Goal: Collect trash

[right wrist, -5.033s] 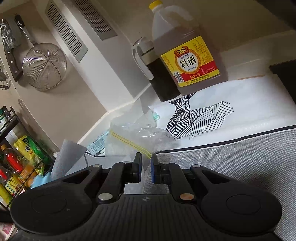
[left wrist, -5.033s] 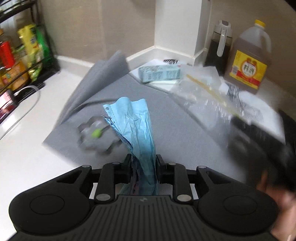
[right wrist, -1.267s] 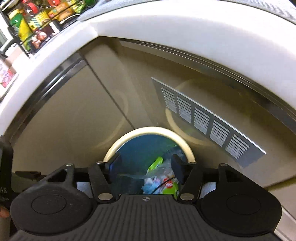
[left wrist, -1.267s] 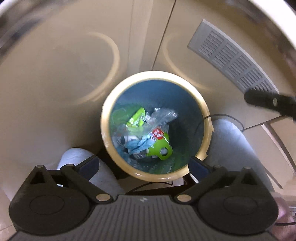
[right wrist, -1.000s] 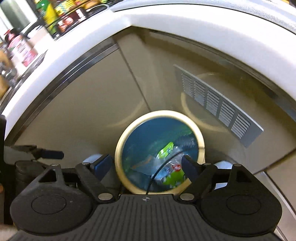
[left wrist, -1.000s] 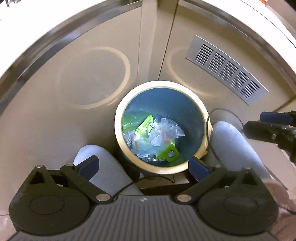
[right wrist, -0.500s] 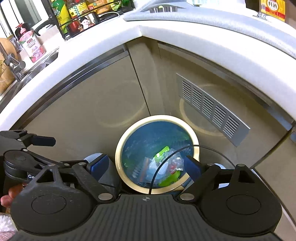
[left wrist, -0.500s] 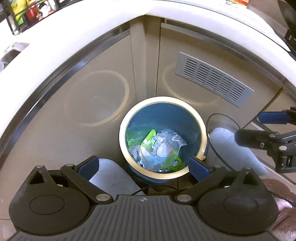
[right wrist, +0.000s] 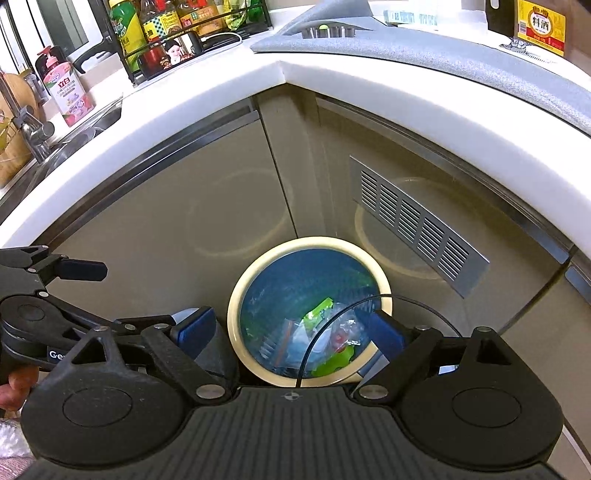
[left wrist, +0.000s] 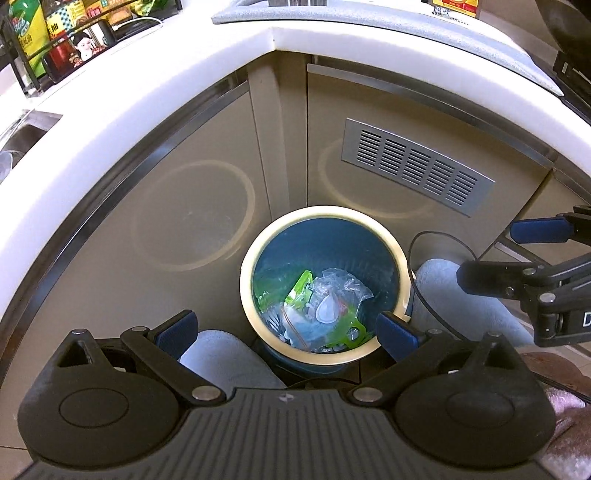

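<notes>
A round blue trash bin with a cream rim (left wrist: 369,216) stands on the floor in the corner under the counter; it also shows in the right wrist view (right wrist: 255,269). Inside lie clear plastic bags (left wrist: 334,295) and green wrappers (left wrist: 299,286). My left gripper (left wrist: 286,330) is open and empty above the bin's near rim. My right gripper (right wrist: 290,330) is open and empty above the bin too. The right gripper shows at the right edge of the left wrist view (left wrist: 517,254).
White countertop edge (right wrist: 280,74) curves overhead with a grey mat (right wrist: 424,48), a cooking wine jug (right wrist: 541,24), a bottle rack (right wrist: 166,33) and a sink (right wrist: 48,147). Beige cabinet doors with a vent grille (left wrist: 415,166) stand behind the bin. A black cable (right wrist: 332,314) loops over it.
Five seconds ago the left gripper held blue trash and the right a clear bag at the counter. Both are now open over the bin. Over the last second both have risen away from it.
</notes>
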Demonstrator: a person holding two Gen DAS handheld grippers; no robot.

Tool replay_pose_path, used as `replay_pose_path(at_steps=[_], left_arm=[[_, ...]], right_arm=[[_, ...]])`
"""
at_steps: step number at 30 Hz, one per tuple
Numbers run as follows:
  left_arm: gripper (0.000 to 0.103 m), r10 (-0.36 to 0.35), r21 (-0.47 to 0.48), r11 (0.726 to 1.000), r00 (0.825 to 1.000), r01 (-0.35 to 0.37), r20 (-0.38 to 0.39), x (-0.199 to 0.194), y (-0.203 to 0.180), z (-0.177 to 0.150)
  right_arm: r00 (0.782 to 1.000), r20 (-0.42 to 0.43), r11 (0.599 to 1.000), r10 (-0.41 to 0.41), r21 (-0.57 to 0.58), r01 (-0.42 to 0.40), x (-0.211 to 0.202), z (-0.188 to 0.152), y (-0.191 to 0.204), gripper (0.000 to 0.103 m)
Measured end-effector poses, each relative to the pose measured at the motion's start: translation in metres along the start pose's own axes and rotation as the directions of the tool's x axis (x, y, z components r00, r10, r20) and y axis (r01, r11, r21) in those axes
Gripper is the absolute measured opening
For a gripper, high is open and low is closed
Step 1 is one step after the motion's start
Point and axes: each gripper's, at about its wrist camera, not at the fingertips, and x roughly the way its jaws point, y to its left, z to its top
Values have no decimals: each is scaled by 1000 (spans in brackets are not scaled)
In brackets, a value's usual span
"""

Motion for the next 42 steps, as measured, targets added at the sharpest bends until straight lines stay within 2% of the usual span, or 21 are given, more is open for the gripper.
replay_pose_path(at_steps=[42], left_arm=[[103,-11,-24,1000,999,10,-44,20,8,0]], right_arm=[[998,-62,999,14,38,-12,22,1,-3,92]])
